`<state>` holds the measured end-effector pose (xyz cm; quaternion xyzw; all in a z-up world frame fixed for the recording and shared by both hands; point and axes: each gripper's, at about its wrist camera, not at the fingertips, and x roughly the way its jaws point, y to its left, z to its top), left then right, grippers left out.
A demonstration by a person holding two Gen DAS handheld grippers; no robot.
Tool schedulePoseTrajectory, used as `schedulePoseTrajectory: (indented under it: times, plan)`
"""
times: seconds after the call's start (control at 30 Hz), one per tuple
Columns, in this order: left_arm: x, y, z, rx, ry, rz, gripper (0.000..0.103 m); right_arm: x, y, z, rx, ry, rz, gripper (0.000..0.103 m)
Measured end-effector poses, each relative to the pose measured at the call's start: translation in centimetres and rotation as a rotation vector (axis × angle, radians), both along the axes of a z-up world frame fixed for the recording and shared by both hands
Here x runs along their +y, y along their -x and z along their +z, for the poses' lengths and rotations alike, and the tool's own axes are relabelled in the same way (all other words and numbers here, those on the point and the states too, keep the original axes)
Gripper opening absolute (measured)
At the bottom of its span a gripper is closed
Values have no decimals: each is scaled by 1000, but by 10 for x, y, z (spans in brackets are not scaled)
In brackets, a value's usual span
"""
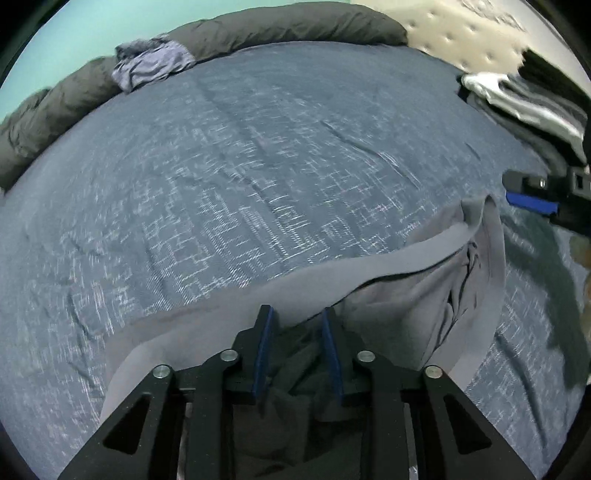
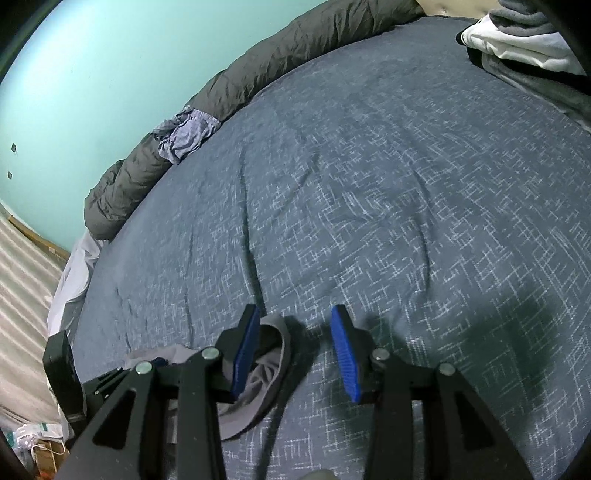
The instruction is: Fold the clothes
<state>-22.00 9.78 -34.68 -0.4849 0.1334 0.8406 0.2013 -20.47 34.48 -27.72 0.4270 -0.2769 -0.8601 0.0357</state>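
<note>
A grey garment [image 1: 406, 295] with a wide lighter waistband lies bunched at the near edge of the blue patterned bedspread [image 1: 221, 166]. My left gripper [image 1: 297, 332] is shut on a dark fold of it, which fills the gap between the blue pads. The cloth looks sharp while the bed around it is blurred. In the right wrist view the same garment [image 2: 266, 376] lies under and beside the left finger of my right gripper [image 2: 295, 350], which stands open over the bedspread [image 2: 406, 184] and holds nothing. That right gripper [image 1: 532, 201] also shows at the right edge of the left wrist view.
A crumpled blue-grey garment [image 1: 151, 66] [image 2: 188, 136] rests against a rolled dark duvet [image 1: 277, 26] [image 2: 258, 62] along the far side. A stack of folded clothes [image 1: 517, 99] [image 2: 517, 44] sits at the far right. The bed's left edge drops to the floor [image 2: 22, 277].
</note>
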Motion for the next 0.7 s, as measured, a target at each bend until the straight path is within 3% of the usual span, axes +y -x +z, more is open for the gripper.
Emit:
schedulePoseTrajectory:
  times: [0.13,0.2,0.4,0.47,0.57,0.63,0.7]
  plan:
    - [7,0,-2,10,18,-20,12,2,1,-2,1,3,-5,40]
    - [5,1,0,19,8,-8,0,2,1,-2,-1,5,-6,40]
    - [-17,5,19,75,-51,75,0,3,2,-2,8,10,5,40]
    - [-20,7,24,56,-88,56,0,2,2,-2,7,11,6,40]
    - [-9,6,24,32,-82,-11,1,1,2,-3,6,13,4,40]
    - [1,4,19,32,-52,-40,6,1,1,-4,5,14,2,40]
    - [9,2,15,33,-26,-59,23,0,2,-4,5,14,0,40]
